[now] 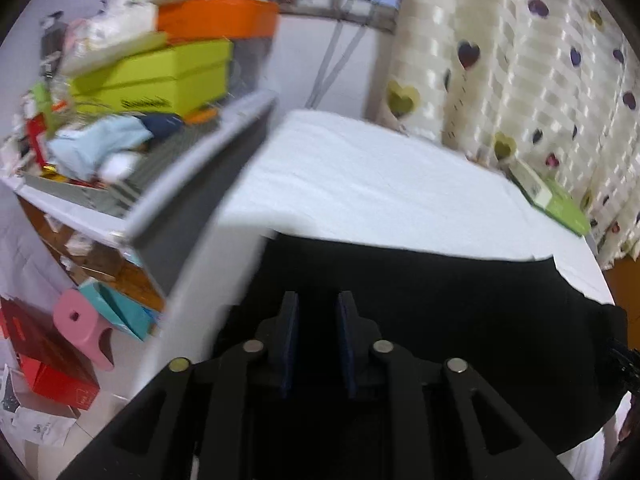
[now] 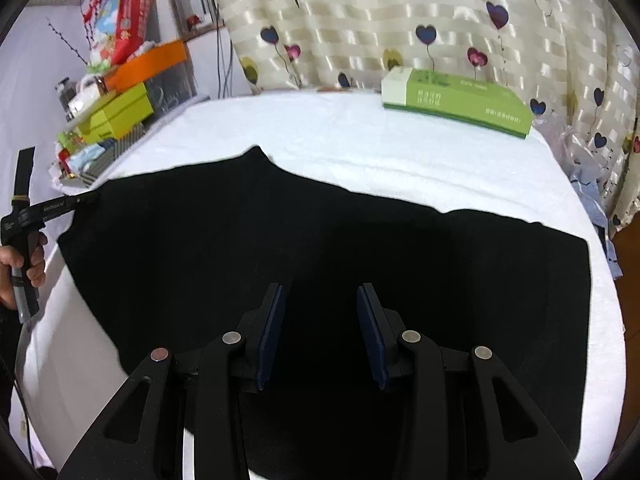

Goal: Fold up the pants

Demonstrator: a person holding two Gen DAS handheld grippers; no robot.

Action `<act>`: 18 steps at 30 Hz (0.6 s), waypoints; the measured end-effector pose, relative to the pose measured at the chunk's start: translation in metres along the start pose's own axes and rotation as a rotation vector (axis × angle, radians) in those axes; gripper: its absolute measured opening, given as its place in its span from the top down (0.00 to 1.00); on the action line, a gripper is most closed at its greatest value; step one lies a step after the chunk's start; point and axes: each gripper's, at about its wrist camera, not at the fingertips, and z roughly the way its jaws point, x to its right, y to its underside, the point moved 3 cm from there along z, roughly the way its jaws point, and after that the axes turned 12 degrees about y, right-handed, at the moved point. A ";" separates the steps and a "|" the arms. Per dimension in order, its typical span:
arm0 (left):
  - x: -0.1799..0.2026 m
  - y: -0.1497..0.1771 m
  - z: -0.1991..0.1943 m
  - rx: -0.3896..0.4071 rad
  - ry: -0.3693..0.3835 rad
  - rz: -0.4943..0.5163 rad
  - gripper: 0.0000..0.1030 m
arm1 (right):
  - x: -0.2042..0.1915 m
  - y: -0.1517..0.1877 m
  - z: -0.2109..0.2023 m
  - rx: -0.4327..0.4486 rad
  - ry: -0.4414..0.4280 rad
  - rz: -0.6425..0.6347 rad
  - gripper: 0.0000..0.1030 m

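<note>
Where black pants (image 2: 320, 240) cover white bed (image 2: 360, 140) — heart curtain (image 2: 400, 12) behind | left gripper (image 1: 318, 312), right gripper (image 2: 322, 304) both parted

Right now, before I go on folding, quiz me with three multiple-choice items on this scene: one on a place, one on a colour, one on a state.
1. Where does the green box sit?
A. On the pants
B. At the far edge of the white bed cover, by the curtain
C. On the floor

2. What colour are the pants?
A. Black
B. Blue
C. Grey

3. How do the right gripper jaws stand?
A. Shut on the box
B. Shut on the cover
C. Open above the pants

Answers: 1 B, the box lies against the heart-print curtain; 2 A, the cloth is uniformly black; 3 C, a wide gap shows between the pads.
</note>
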 end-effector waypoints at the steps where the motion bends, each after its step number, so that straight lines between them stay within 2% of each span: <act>1: -0.007 -0.001 -0.008 0.022 -0.013 -0.001 0.64 | 0.000 0.000 -0.002 0.003 0.000 0.001 0.62; 4: -0.028 0.000 -0.022 0.042 -0.022 -0.026 0.54 | 0.000 0.006 -0.007 0.004 -0.013 0.007 0.62; 7: -0.039 0.004 -0.021 0.019 0.000 -0.036 0.54 | -0.004 0.009 -0.007 0.004 -0.033 0.010 0.62; 11: -0.037 0.006 -0.014 0.001 0.057 -0.006 0.52 | -0.012 0.008 -0.007 0.007 -0.058 0.001 0.62; 18: -0.036 0.004 0.007 -0.060 0.073 0.009 0.51 | -0.014 0.007 -0.008 0.020 -0.073 -0.005 0.62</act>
